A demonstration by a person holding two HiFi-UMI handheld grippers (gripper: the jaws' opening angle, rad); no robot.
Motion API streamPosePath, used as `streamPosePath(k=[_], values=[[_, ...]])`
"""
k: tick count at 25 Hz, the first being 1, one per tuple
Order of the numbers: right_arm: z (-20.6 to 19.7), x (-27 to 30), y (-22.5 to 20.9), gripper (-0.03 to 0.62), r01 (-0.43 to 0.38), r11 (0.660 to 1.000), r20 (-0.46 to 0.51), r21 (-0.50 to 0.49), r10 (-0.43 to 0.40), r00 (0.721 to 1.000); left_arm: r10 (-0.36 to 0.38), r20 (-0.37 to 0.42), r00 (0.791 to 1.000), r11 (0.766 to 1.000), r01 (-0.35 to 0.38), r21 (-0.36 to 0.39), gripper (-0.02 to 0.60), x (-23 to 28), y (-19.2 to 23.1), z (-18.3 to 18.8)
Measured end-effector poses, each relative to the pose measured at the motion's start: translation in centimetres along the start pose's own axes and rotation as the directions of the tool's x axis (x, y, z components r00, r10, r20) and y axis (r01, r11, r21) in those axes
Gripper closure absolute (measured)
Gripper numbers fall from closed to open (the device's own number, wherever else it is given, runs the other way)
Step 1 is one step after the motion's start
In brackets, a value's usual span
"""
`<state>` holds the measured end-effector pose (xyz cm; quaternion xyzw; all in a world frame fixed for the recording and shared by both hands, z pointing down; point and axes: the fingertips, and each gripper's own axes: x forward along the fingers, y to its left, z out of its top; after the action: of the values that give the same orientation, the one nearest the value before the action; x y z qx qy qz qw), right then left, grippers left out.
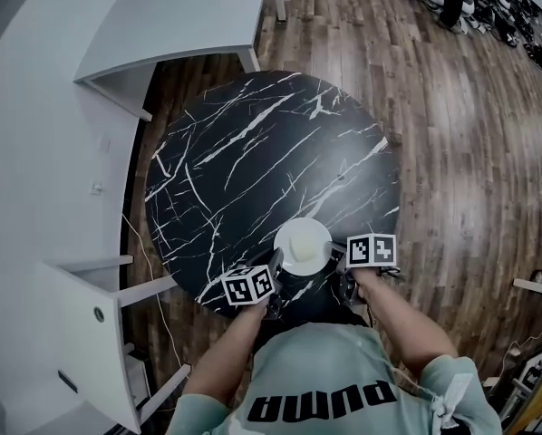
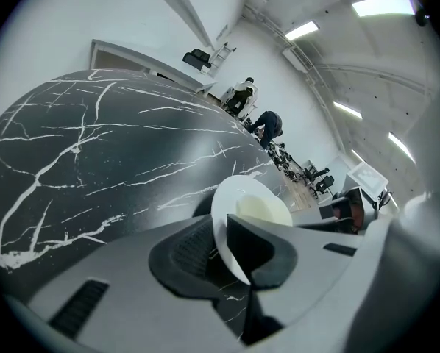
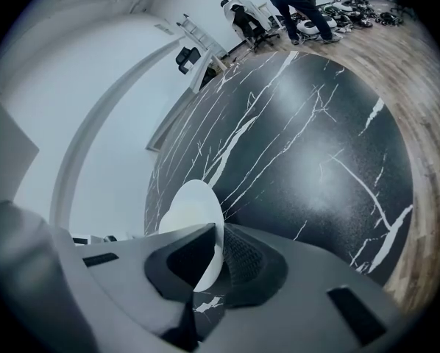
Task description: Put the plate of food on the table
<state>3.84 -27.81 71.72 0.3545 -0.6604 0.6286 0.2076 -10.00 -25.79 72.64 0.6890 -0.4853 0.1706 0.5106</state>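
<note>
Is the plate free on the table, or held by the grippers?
Held: left gripper and right gripper each have jaws shut on the plate, at opposite sides. Whether it touches the table: cannot tell.
</note>
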Motion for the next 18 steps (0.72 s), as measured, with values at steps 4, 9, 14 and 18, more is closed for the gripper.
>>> streamPosePath(k=[4,9,14,18], values=[[0.1,0.5,-0.5,0.557,0.008,1.000,-0.003,-0.001,-0.008,1.000,0.013,-0.011,1.000,1.000,-0.013,0.022,0.518,0.7,0.2,0.1],[0.4,1.2,-1.2,0.554,0.032,0.999,-0.004,-0.015,-0.032,0.999,0.034,-0.029,0.999,0.998,-0.033,0.044,0.515,1.7,0.7,0.0],[0.4,1.6,-1.7,0.554,0.048,0.999,-0.003,-0.021,-0.048,0.999,0.056,-0.033,0.998,0.996,-0.053,0.068,0.514,2.2,0.9,-0.1],[0.4,1.9,-1.8,0.554,0.055,0.998,0.007,-0.028,-0.055,0.998,0.064,-0.027,0.998,0.993,-0.061,0.100,0.514,2.3,0.9,0.1]])
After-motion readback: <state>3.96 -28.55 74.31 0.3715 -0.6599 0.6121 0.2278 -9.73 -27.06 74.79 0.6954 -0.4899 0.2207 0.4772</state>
